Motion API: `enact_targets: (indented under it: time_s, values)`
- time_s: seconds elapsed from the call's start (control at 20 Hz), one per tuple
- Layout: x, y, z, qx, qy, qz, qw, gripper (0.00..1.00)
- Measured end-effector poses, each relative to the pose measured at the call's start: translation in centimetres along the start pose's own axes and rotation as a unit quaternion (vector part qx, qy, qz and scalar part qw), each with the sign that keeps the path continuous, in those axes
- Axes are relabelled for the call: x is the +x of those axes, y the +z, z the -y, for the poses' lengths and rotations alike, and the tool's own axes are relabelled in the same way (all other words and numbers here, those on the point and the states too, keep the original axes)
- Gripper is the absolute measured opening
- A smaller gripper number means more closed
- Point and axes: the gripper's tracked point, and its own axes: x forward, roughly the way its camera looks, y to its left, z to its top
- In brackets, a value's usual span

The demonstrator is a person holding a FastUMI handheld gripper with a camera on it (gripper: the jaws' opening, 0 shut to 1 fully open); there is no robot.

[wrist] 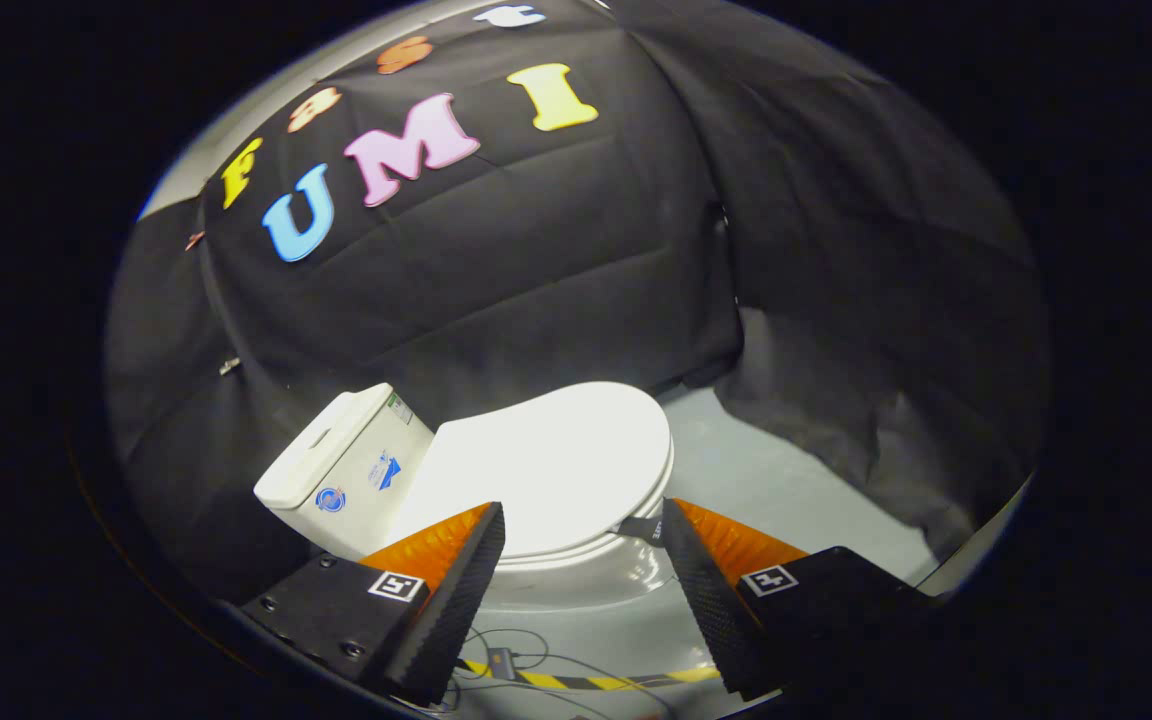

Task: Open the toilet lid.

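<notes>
A white toilet stands just ahead of my fingers, its lid (551,465) lying flat and closed over the seat and bowl (596,575). The white tank (341,470) rises at the lid's left end. My gripper (584,520) is open, with its two fingertips spread wide on either side of the lid's near edge. Nothing sits between the fingers, and I cannot tell whether they touch the lid. A small dark tab pokes out beside the right fingertip at the lid's rim.
Black cloth walls close in behind and to the right of the toilet. Grey floor (786,480) lies to the right of the bowl. A yellow-and-black striped tape (586,680) and thin cables cross the floor below the fingers.
</notes>
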Motion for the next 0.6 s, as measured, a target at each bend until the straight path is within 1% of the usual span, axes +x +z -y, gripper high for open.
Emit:
enact_targets:
  time_s: [0.05,0.15,0.3,0.4,0.6]
  values:
    - [1.2,-0.7,1.1,0.023,-0.005,-0.013,1.000,0.99]
    - [3.0,-1.0,2.5,0.073,0.002,-0.029,0.997,0.99]
    - [5.9,-3.2,5.5,0.136,-0.004,-0.064,0.989,0.99]
    - [7.6,-4.0,6.8,0.176,0.003,-0.077,0.981,0.99]
    - [11.1,-6.1,9.3,0.228,-0.005,-0.100,0.969,0.99]
